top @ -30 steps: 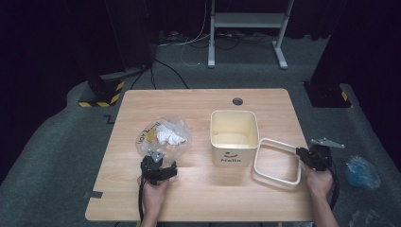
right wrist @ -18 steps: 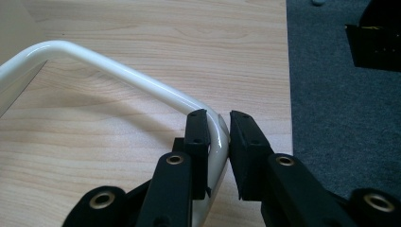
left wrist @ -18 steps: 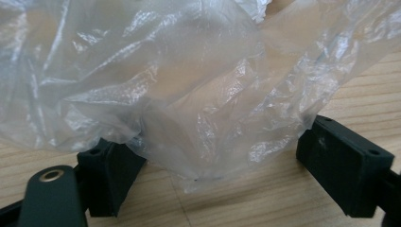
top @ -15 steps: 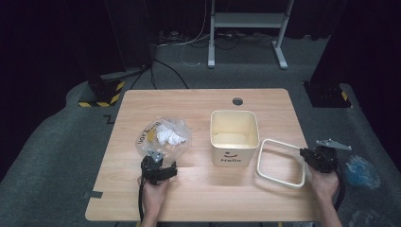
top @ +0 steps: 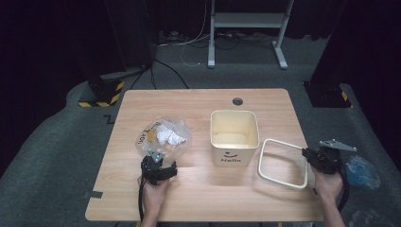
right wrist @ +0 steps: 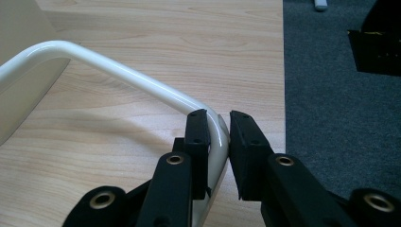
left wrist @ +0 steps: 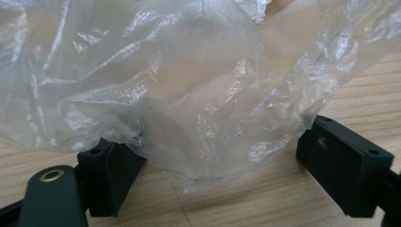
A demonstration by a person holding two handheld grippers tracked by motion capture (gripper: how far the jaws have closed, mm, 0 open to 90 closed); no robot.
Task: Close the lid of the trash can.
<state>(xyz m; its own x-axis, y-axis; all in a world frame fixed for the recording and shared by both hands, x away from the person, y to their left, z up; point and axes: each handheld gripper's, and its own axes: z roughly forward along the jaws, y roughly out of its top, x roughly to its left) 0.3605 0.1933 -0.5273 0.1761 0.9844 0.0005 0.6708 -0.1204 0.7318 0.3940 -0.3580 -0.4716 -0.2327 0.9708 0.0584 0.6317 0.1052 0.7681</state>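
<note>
On the wooden desk a cream bin stands open near the middle, with a smile and a word printed on its front. Its white square rim ring lies to the right of it, near the desk's right edge, tilted so the right side is lifted. The right gripper has that side of the ring: in the right gripper view the jaws are closed tight on the white ring at its rounded corner, one pad on each side of the tube, and the rest of the ring runs away to the left above the wood.

To the left of the bin sits a crumpled clear plastic bag with something white inside it. The left gripper is at the bag's near edge. In the left gripper view its jaws stand wide apart, and the clear bag bulges down between them, touching the left pad; the pads do not squeeze it.
</note>
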